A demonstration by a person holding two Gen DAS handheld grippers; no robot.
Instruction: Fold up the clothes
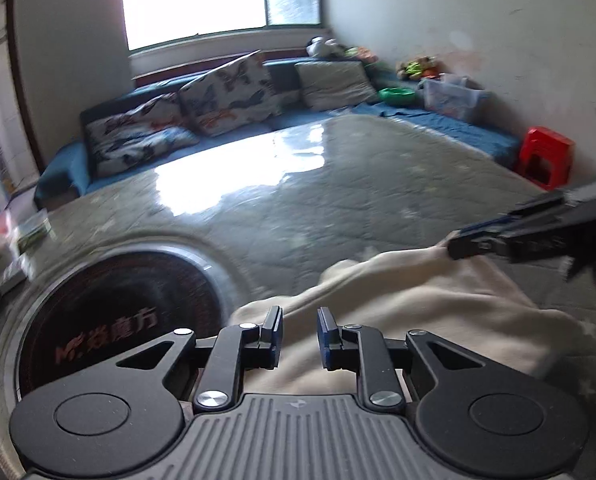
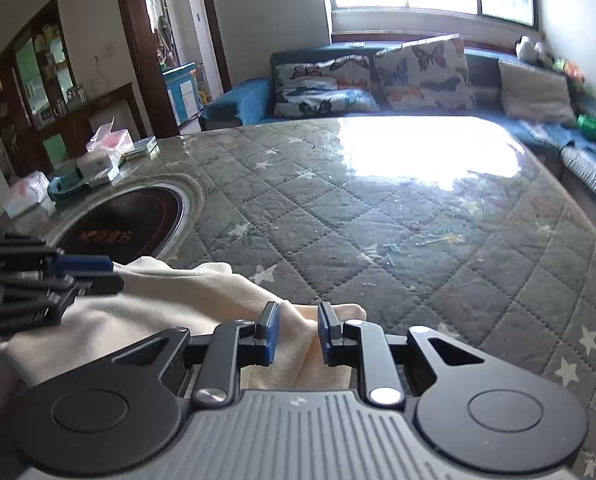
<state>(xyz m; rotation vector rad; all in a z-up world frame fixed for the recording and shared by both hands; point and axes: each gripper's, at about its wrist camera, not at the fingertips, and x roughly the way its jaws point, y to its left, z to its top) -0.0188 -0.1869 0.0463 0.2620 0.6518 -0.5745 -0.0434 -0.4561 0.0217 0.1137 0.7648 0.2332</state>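
With both the left gripper point(image 1: 299, 338) and right gripper point(image 2: 297, 336) parted over the cream garment point(image 1: 397, 300) at the surface's point(image 2: 377, 220) near edge, each should pinch one layer evenly before lifting.

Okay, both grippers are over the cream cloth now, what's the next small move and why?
Probably close both grippers on the cream cloth. The left gripper and right gripper each have their jaws apart with fabric between or just beneath them, so gripping should come before lifting to fold.

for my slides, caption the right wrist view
Right gripper jaws open over cream cloth on quilted table.
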